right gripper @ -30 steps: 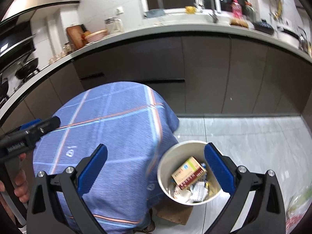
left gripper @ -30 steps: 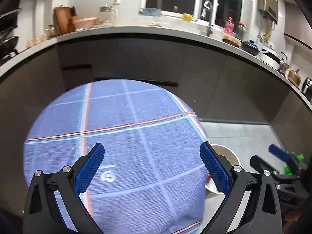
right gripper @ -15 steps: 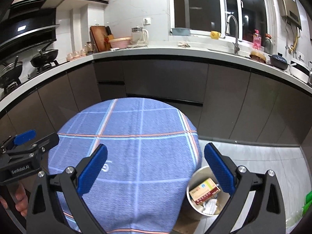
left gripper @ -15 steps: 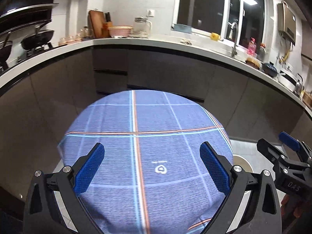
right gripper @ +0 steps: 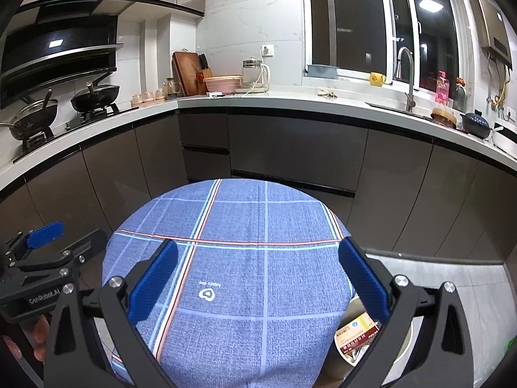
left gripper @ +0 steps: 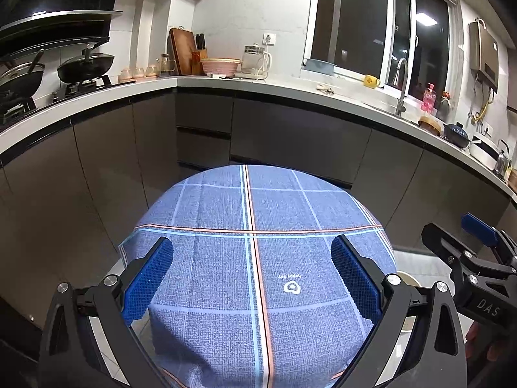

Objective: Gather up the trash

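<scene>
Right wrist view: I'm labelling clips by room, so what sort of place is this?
A home kitchen, most likely: pans on a gas hob, a sink faucet under the window, and a kettle on the long countertop.

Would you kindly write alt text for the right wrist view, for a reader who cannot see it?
The open right gripper hangs over a round table under a blue plaid cloth, holding nothing. A trash bin with a red-and-cream box stands at lower right; the left gripper shows at left, dark kitchen cabinets behind.
</scene>
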The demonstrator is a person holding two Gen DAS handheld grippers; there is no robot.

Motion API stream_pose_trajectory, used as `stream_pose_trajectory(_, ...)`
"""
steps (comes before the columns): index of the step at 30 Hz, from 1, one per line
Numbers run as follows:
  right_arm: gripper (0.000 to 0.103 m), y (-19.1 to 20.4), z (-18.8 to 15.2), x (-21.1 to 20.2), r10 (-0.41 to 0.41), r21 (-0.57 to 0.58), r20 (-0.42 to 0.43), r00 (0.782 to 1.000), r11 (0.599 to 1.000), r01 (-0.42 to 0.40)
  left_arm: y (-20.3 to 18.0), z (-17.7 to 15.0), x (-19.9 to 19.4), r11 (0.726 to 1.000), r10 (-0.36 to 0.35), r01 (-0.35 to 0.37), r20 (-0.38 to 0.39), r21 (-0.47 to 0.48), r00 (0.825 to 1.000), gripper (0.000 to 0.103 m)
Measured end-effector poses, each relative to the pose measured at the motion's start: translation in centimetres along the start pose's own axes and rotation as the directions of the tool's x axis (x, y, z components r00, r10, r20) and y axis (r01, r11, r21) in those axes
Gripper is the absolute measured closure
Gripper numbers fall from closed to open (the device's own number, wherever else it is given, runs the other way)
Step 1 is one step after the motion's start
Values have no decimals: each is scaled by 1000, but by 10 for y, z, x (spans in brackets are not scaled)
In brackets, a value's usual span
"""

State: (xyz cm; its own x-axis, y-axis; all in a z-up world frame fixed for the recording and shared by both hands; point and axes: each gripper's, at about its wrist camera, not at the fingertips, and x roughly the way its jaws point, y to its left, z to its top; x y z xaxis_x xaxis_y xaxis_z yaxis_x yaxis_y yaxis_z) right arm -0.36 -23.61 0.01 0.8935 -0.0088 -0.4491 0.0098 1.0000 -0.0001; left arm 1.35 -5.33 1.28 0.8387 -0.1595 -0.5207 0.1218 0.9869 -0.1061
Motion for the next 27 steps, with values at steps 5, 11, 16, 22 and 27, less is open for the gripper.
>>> stream_pose_trajectory(5, 3, 2, 4, -2, 3, -3, 16, 1000, 1000, -3, -3, 0, -2, 1000, 3, -3, 6, 6, 1000, 8)
stream_pose_trajectory(11, 3, 2, 4, -3, 3, -3, 19, 1000, 1000, -3, -9, 0, -2, 1000, 1, -1, 9, 15, 1000, 8)
stream_pose_trajectory(16, 3, -1, 5, -2, 4, -1, 21, 1000, 1000, -4, -12, 3, 0, 1000, -2, 2, 9, 21, 1000, 8)
stream_pose_trajectory(22, 3, -2, 6, -3, 3, -1, 24, 1000, 1000, -3, -12, 3, 1, 1000, -2, 2, 10, 24, 1000, 8)
stream_pose_trajectory(27, 3, -1, 6, -3, 2, -2, 22, 1000, 1000, -2, -12, 3, 0, 1000, -3, 3, 10, 23, 1000, 8)
